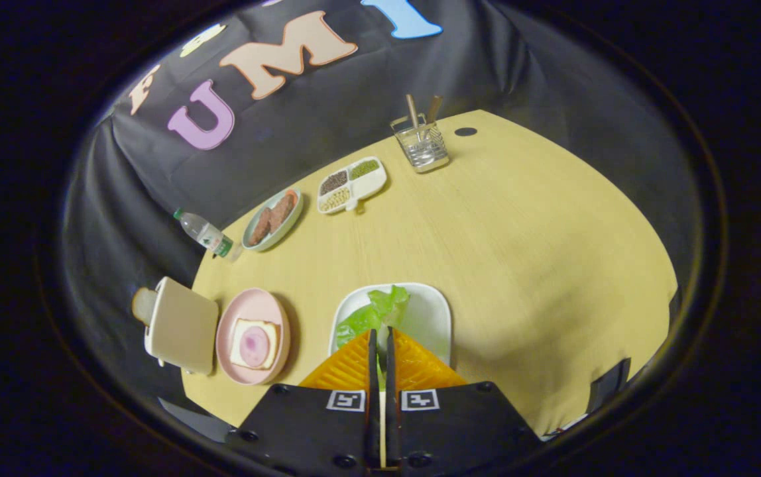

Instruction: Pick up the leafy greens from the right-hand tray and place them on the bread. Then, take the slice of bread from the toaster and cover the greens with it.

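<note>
At the bottom centre of the frame, the hand-held gripper point(381, 344) has its two fingers drawn almost together, with only a thin gap between them, and they pinch the lower edge of the leafy greens point(375, 314). The greens are light green and crumpled; they rise just ahead of the fingertips and lie over the white tray point(430, 317), which sits on the yellow wooden surface point(520, 252) in the lower centre. To the left of this tray stands a pink plate point(252, 326) that carries a slice of bread point(255, 342) with a round pink piece on top of it. Further left, at the edge of the surface, is the beige toaster point(180, 326), and a second slice of bread point(142, 305) sticks out of its slot. In the middle left of the frame a plastic water bottle point(203, 232) lies tilted near an oval dish point(273, 219) with two brown pieces on it. Beside that dish, toward the upper centre, is a white divided tray point(352, 185) with grains in its compartments. Beyond it, near the far edge of the surface, a clear holder point(421, 143) keeps some wooden utensils upright.
</note>
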The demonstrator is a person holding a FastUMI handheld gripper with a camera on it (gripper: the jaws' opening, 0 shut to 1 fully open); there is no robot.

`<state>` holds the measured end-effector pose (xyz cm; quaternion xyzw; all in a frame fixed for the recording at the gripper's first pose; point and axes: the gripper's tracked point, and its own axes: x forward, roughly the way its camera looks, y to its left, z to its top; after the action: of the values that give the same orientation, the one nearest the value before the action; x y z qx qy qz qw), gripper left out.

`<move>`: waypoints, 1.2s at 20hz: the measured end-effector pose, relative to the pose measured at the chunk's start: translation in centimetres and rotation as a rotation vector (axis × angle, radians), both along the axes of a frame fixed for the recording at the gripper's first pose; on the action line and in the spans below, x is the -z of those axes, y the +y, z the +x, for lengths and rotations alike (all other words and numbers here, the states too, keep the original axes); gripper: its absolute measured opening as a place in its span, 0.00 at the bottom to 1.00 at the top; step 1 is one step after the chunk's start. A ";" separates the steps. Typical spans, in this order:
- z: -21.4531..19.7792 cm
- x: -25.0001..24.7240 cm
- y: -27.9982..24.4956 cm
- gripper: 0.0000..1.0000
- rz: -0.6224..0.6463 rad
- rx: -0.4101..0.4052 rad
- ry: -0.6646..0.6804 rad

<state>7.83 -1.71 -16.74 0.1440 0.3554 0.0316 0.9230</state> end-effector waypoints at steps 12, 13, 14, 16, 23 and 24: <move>-1.1 -7.8 9.9 0.06 0.126 -0.142 -0.101; -1.1 -8.1 10.9 0.06 0.135 -0.158 -0.103; -1.0 -7.9 11.9 0.06 0.142 -0.168 -0.098; -1.0 -7.5 14.2 0.06 0.171 -0.194 -0.080; 0.0 -5.0 23.2 0.06 0.284 -0.293 -0.024; 0.2 -4.3 24.1 0.06 0.300 -0.301 -0.011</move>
<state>8.03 22.40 -12.48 0.2250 0.3589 0.2226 0.8781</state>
